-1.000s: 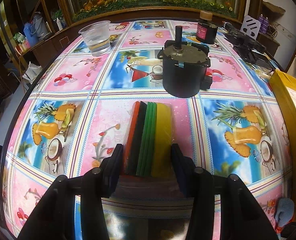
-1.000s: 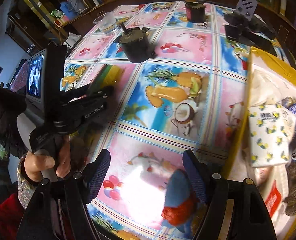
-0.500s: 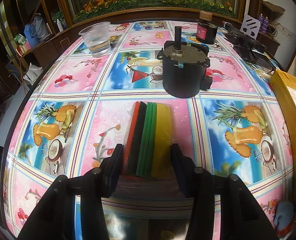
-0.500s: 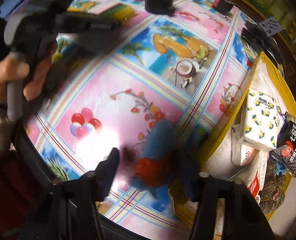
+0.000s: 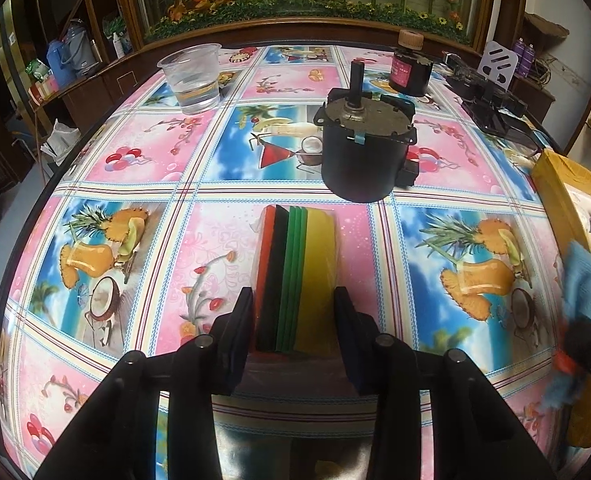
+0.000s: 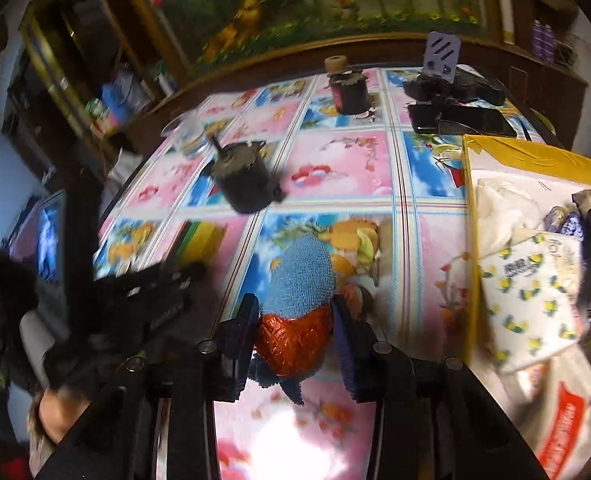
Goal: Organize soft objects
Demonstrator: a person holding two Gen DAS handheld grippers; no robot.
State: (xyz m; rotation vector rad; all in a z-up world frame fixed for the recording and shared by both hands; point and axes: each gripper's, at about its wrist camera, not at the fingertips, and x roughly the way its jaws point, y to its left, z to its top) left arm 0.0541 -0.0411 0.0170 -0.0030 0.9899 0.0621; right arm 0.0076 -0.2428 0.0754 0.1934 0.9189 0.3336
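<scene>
A stack of red, black, green and yellow foam sheets lies on the patterned tablecloth. My left gripper straddles its near end with the jaws closing, and both pads touch the stack's sides. My right gripper is shut on a blue and red plush toy, held above the table just left of the yellow cardboard box. The left wrist view catches the plush toy blurred at its right edge. In the right wrist view the foam stack and the left gripper are blurred.
A black cylindrical motor stands just behind the foam stack. Farther back are a clear plastic cup, a small dark bottle and black devices. The box holds tissue packs and other soft packets.
My right gripper closed on the plush toy and swung it up beside the box. The left jaws narrowed onto the foam stack; that hand stayed put.
</scene>
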